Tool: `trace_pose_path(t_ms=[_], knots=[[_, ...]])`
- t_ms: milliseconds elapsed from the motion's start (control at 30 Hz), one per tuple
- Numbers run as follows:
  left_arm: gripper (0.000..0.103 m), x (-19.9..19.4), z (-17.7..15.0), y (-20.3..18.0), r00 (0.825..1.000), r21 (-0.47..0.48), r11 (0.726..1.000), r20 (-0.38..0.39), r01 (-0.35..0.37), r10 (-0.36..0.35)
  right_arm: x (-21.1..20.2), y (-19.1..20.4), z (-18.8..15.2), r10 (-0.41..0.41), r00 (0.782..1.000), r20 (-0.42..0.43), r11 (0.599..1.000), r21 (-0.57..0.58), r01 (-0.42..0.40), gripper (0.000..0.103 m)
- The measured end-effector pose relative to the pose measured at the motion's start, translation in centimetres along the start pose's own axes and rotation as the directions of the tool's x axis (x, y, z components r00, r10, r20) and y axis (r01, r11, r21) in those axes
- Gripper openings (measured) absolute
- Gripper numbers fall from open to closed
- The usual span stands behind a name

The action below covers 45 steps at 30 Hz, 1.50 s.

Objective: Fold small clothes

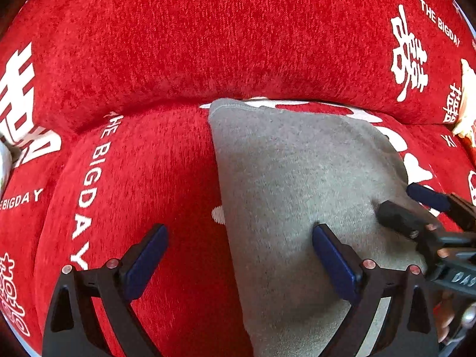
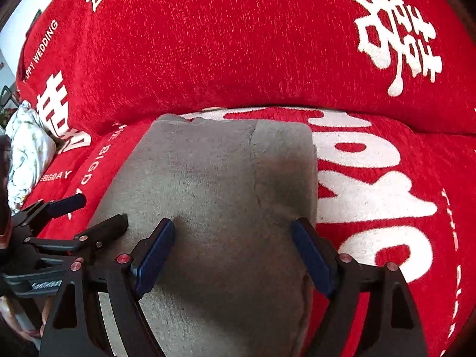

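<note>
A grey garment lies folded in a long strip on the red sofa seat; it also shows in the right wrist view. My left gripper is open, its jaws spread over the garment's left edge, holding nothing. My right gripper is open over the garment's near right part, holding nothing. The right gripper also shows at the right of the left wrist view, and the left gripper at the left of the right wrist view.
The sofa has a red cover with white lettering, and its backrest rises behind the garment. A floral white cloth lies at the far left of the seat. A pale object sits at the far right.
</note>
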<state>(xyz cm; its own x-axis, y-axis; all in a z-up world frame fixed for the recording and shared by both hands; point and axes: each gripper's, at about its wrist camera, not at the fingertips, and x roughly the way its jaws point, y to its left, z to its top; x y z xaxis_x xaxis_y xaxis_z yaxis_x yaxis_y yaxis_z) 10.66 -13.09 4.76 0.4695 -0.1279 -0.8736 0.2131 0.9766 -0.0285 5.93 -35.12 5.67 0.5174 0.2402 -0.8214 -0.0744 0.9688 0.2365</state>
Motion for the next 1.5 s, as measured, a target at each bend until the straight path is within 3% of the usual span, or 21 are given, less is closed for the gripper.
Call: trace_pose_path(t_ms=[133,267,400,567,700,767,800,833,1000,1033,1200,1500], knots=[[0.099,-1.5,0.2,1.7,1.0,0.005,1.0,0.025,0.017,-0.017,-2.5,-3.5,0.0,-0.051,0.998,0.046,0.996,0.07,0.048,0.085],[0.099,-2.2,0.4,5.6,0.995,-0.102,0.989,0.013,0.102,-0.101,-3.9,-8.7,-0.7,-0.043,0.998,0.041,0.98,0.195,0.034,0.088],[0.099,-0.5,0.0,6.7,0.98,-0.172,0.97,-0.066,0.174,-0.188,-3.7,-11.6,-1.3,0.052,0.997,0.05,0.947,0.316,-0.065,0.088],[0.099,0.6,-0.6,3.6,0.949,-0.163,0.946,-0.099,0.281,-0.299,-0.9,-9.8,-0.9,0.234,0.972,0.027,0.914,0.334,-0.23,0.088],[0.099,2.1,-0.2,1.2,0.936,-0.157,0.939,-0.136,0.305,-0.326,2.4,-8.1,-0.5,0.285,0.958,-0.029,0.904,0.341,-0.259,0.088],[0.099,3.0,0.3,1.4,0.911,-0.204,0.916,-0.161,0.345,-0.379,3.2,-7.2,-0.2,0.31,0.951,-0.008,0.9,0.323,-0.291,0.088],[0.095,3.8,0.5,1.4,0.89,-0.238,0.896,-0.177,0.376,-0.42,3.6,-6.7,-0.1,0.325,0.946,-0.02,0.901,0.311,-0.303,0.086],[0.092,4.1,0.5,1.3,0.885,-0.247,0.891,-0.182,0.38,-0.428,3.8,-6.1,0.0,0.319,0.947,-0.031,0.909,0.292,-0.297,0.083],[0.065,2.9,1.0,-0.2,0.918,-0.147,0.927,-0.156,0.344,-0.366,4.0,-4.9,0.8,0.303,0.952,-0.051,0.925,0.255,-0.281,0.05],[0.058,2.6,1.1,-0.4,0.925,-0.122,0.934,-0.146,0.336,-0.352,3.7,-4.7,0.8,0.294,0.955,-0.046,0.93,0.244,-0.275,0.048],[0.049,1.2,1.4,-1.1,0.952,-0.022,0.959,-0.116,0.283,-0.283,2.5,-3.1,0.9,0.237,0.971,-0.022,0.953,0.198,-0.228,0.044],[0.048,-0.9,0.6,-0.9,0.97,0.029,0.972,-0.08,0.232,-0.229,0.8,0.4,1.3,0.177,0.984,-0.004,0.977,0.124,-0.176,0.043]])
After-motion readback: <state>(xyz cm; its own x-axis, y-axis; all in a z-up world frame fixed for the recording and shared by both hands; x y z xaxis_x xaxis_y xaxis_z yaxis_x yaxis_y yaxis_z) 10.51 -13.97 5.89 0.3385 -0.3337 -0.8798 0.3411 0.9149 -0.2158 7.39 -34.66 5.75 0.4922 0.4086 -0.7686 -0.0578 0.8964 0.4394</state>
